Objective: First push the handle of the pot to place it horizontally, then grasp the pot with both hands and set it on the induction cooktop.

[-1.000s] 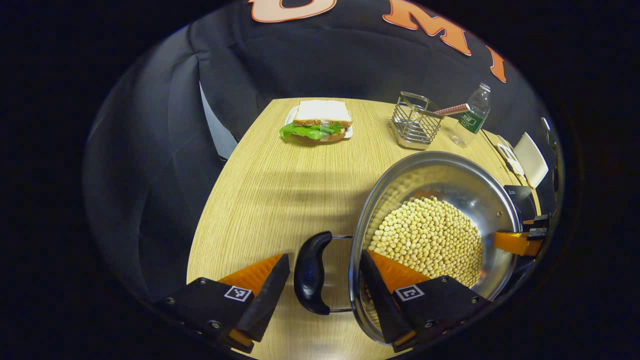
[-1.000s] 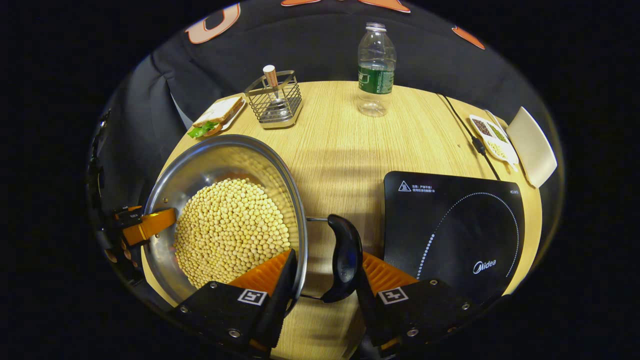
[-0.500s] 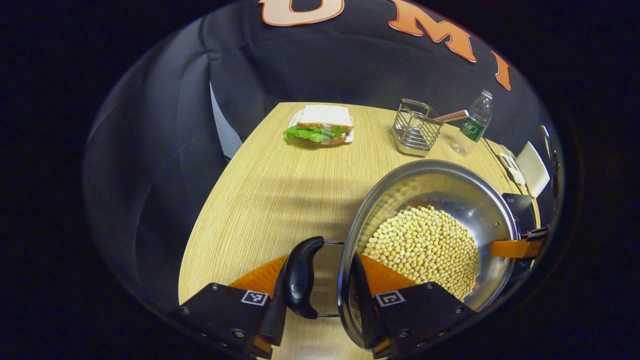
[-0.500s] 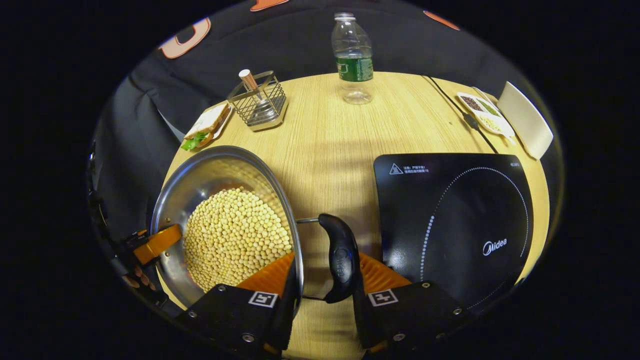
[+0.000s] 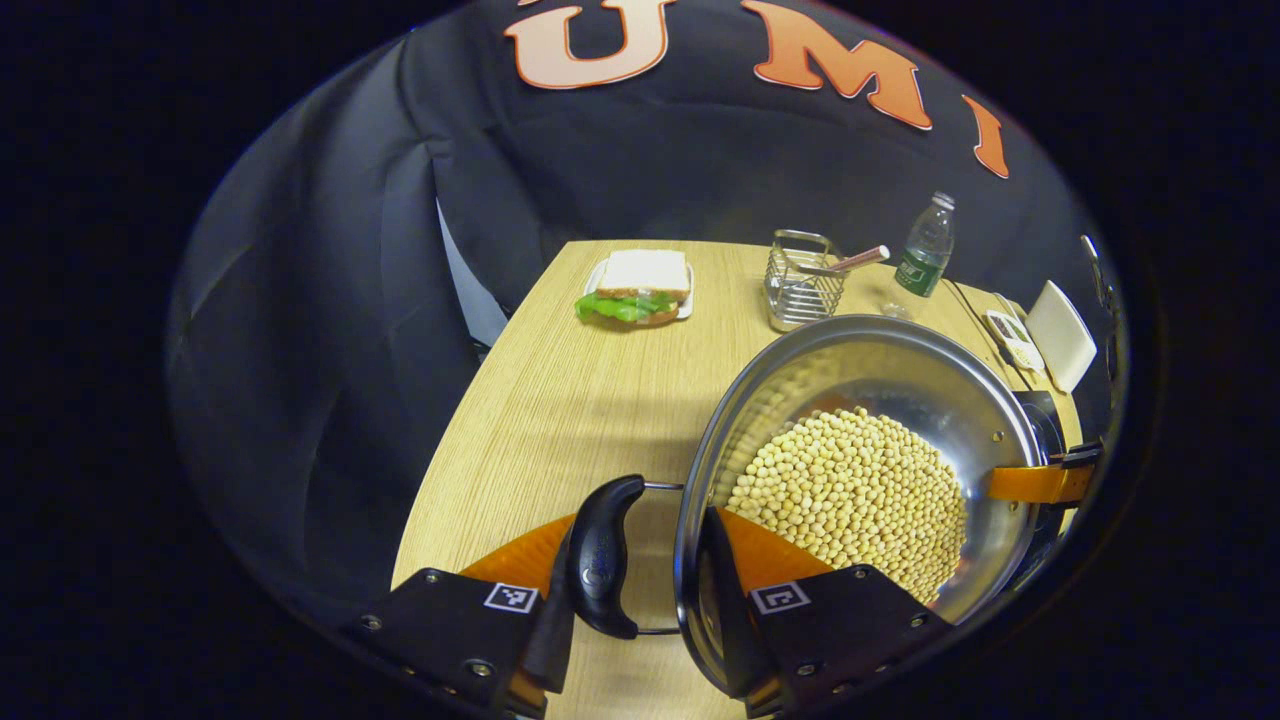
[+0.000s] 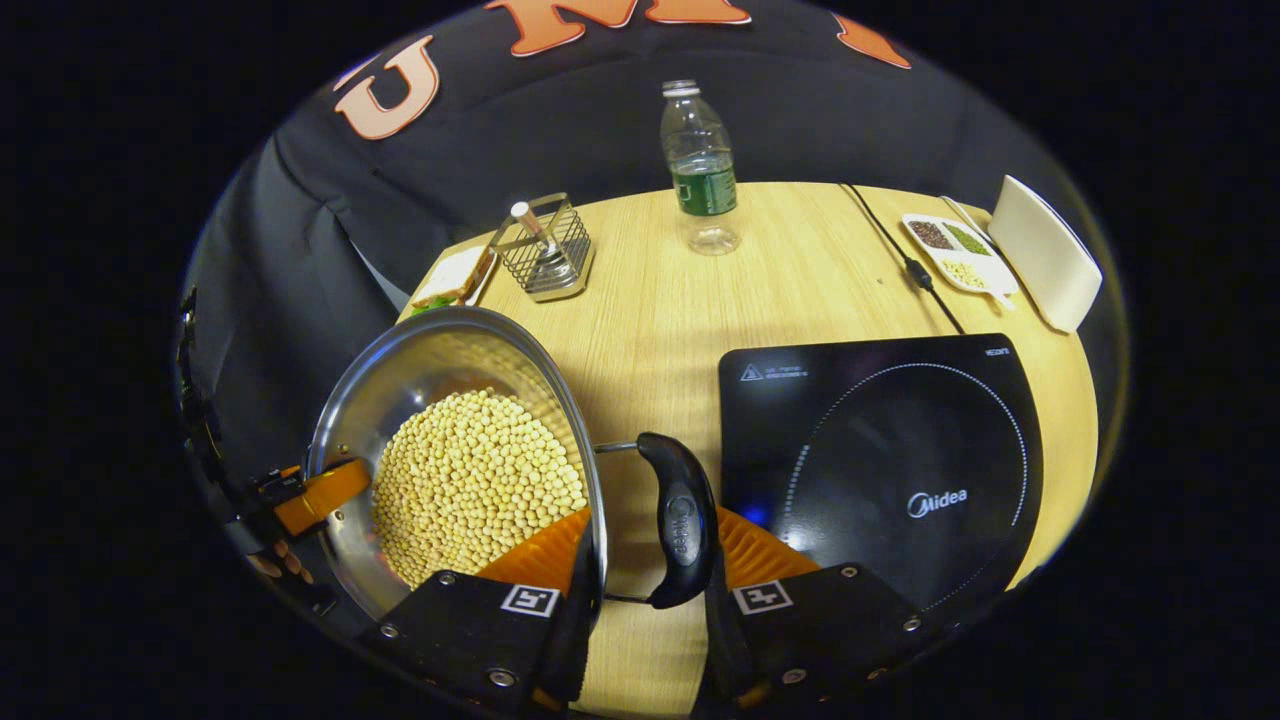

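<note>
Carrying the round stainless-steel pot (image 6: 450, 440), heaped with pale yellow beans (image 6: 480, 480), toward the flat black induction cooktop (image 6: 880, 460) calls for both sides level and moving at one pace, so the beans do not slide or spill; I judge this the transfer step.

In the left gripper view, the left gripper (image 5: 640, 580) has its fingers clamped across the pot's near side: one finger sits outside the curved black handle (image 5: 600, 555), the other inside the rim against the steel wall. In the right gripper view, the right gripper (image 6: 640, 590) does the same on the opposite side, one finger inside the rim, the other pressed against the outer face of the second black handle (image 6: 678, 520).

The pot appears lifted off the light wooden surface (image 6: 660, 310), though contact beneath is hidden. It sits beside the cooktop, not yet over the dotted ring.
</note>
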